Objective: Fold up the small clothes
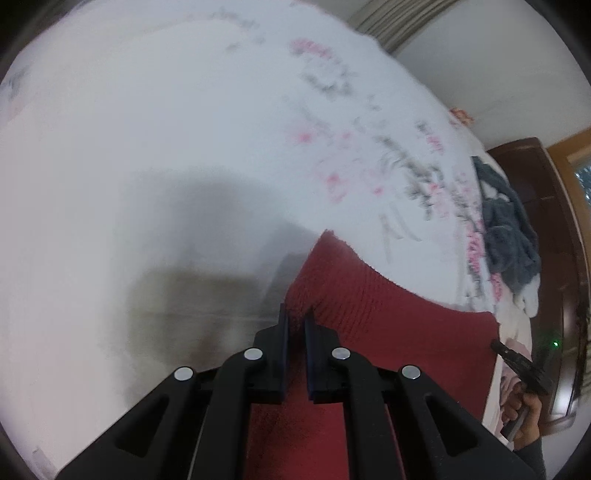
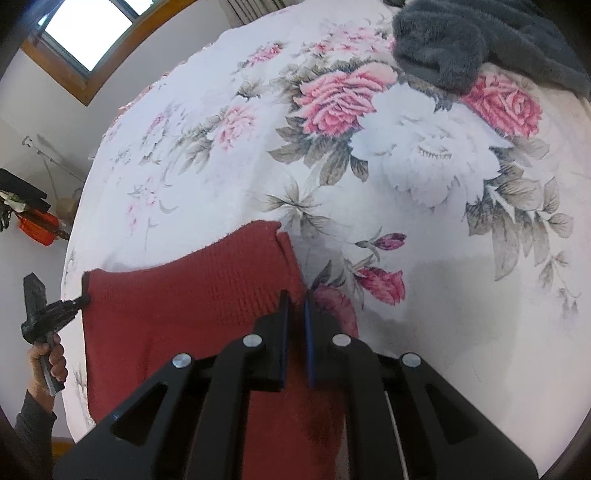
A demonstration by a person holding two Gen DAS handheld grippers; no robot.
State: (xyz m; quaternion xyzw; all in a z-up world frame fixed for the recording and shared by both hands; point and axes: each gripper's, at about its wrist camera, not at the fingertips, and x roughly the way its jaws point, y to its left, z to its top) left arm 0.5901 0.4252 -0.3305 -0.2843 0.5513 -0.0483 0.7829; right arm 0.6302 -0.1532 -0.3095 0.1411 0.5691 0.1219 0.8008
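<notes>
Both grippers clamp the red knitted cloth (image 2: 192,306): the left gripper (image 1: 296,319) pinches its left edge, the right gripper (image 2: 296,301) its right edge. It lies spread on the flowered bedspread (image 2: 424,206), near a grey fleece (image 2: 461,40) heaped at the far side.

Your left wrist view is motion-smeared: the floral bedspread (image 1: 221,129) print is mush, and a big soft shadow sits just ahead of the left gripper (image 1: 296,317). Your right wrist view is crisp, with daylight from the window (image 2: 86,27) blown out white. Both bend hard at the edges, corners vignetted black.
</notes>
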